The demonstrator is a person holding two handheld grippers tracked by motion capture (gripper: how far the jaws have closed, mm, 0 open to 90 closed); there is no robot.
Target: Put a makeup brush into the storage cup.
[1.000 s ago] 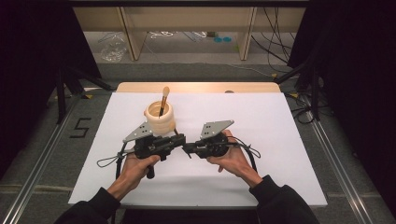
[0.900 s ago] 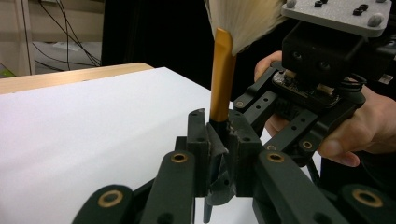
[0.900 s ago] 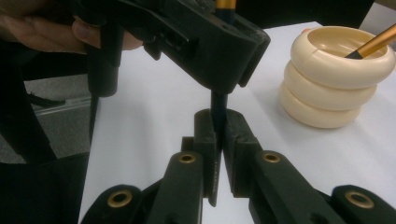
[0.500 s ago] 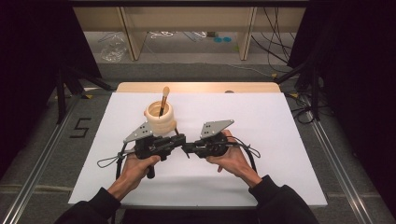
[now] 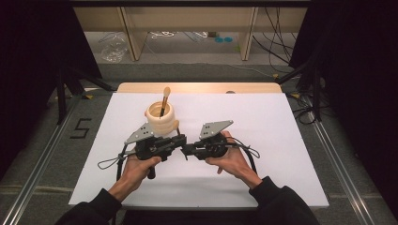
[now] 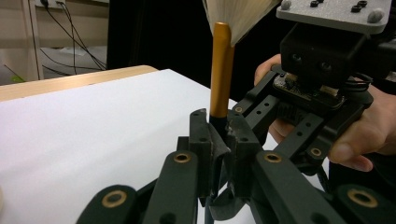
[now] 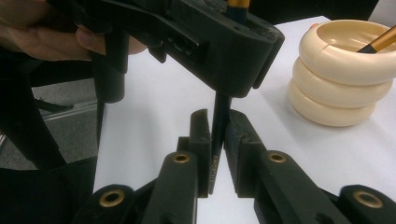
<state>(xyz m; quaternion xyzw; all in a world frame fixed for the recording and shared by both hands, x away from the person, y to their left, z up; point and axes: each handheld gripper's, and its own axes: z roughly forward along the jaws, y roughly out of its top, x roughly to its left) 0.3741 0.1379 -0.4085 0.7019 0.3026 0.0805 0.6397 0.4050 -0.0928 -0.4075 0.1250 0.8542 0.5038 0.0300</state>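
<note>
A makeup brush with a gold ferrule [image 6: 221, 70] and a black handle [image 7: 219, 130] stands upright between both grippers. In the left gripper view my left gripper [image 6: 219, 135] is shut on it just below the ferrule, the pale bristles fanning out at the top. My right gripper [image 7: 218, 135] has the lower handle between its pads; its jaws have just been opening slightly, and the pads still lie against the handle. In the high view the left gripper [image 5: 180, 140] and right gripper [image 5: 186, 149] meet nose to nose, just in front of a cream ringed cup [image 5: 161, 119].
The cup [image 7: 336, 88] holds a second brush [image 5: 164, 98] leaning in it. Everything sits on a white board [image 5: 281, 140] over a wooden table [image 5: 197, 87]. Cables trail from both grippers. Metal rails run along the floor at left and right.
</note>
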